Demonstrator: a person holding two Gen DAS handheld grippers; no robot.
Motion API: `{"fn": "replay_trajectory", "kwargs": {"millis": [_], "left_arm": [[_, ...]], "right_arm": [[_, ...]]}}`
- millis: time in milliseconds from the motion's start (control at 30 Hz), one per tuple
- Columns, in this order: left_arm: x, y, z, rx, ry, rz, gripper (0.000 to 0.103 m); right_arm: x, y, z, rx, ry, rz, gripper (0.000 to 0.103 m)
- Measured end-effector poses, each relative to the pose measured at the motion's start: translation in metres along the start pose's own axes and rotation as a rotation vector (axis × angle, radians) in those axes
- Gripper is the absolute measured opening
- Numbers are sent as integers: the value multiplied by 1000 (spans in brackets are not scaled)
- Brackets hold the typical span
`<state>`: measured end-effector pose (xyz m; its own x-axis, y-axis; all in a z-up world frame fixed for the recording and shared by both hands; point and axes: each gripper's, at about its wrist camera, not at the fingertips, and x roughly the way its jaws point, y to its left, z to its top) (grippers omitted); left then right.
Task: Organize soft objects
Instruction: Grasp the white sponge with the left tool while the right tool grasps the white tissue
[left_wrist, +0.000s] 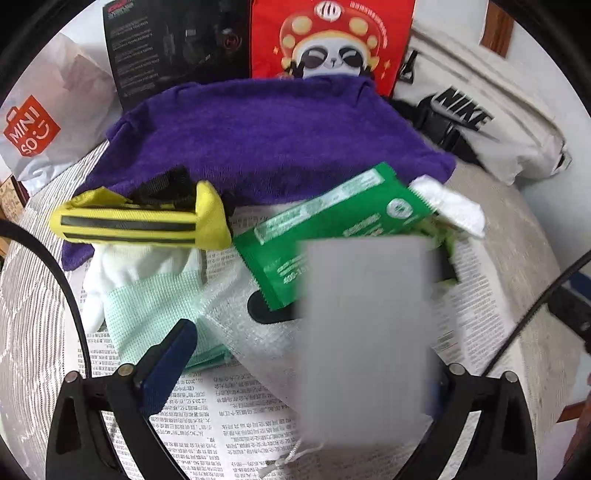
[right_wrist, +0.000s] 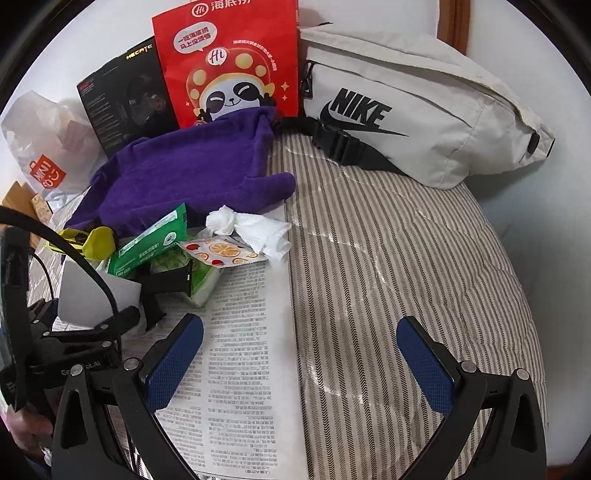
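Over newspaper (right_wrist: 236, 332), right tongs (right_wrist: 299, 354) gape beside purple towel (right_wrist: 184, 173)

Deep purple towel (right_wrist: 192, 173). Yellow strap (left_wrist: 144, 221) with dark grey stripes and black webbing. Green packet (left_wrist: 332, 221) with white print. White glove (left_wrist: 122, 273) with a mint-green mesh cuff. White crumpled tissue (right_wrist: 255, 229). Sachet (right_wrist: 221, 253) patterned with orange slices and red fruit. Red bag (right_wrist: 229, 62) with a panda cartoon. Off-white waist bag (right_wrist: 424, 107) with black lettering. Grey-and-white herringbone-striped bedspread (right_wrist: 388, 266). Black-on-white printed newspaper (right_wrist: 240, 350). Blue pads on black jaws.
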<state>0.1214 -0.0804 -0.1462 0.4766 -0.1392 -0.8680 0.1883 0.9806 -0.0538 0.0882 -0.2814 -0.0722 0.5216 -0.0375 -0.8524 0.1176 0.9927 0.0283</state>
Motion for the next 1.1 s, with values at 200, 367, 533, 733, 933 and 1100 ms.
{"fn": "replay_trajectory", "kwargs": {"millis": [200, 367, 533, 733, 933, 1100], "left_arm": [[-16, 2, 1, -4, -59, -68, 62], [-19, 2, -2, 18, -60, -103, 45], [-35, 12, -6, 14, -89, -129, 35], [-54, 36, -11, 6, -128, -94, 34], [-59, 62, -18, -13, -134, -52, 34], [-54, 74, -22, -34, -123, -59, 34]], "right_arm": [[-3, 3, 0, -2, 0, -3, 103], [-5, 6, -2, -9, 5, -13, 103], [-7, 9, -2, -17, 2, -13, 103], [1, 13, 4, -15, -7, 6, 103], [15, 26, 18, -65, -34, 39, 102], [27, 32, 40, -112, -86, 5, 101]]}}
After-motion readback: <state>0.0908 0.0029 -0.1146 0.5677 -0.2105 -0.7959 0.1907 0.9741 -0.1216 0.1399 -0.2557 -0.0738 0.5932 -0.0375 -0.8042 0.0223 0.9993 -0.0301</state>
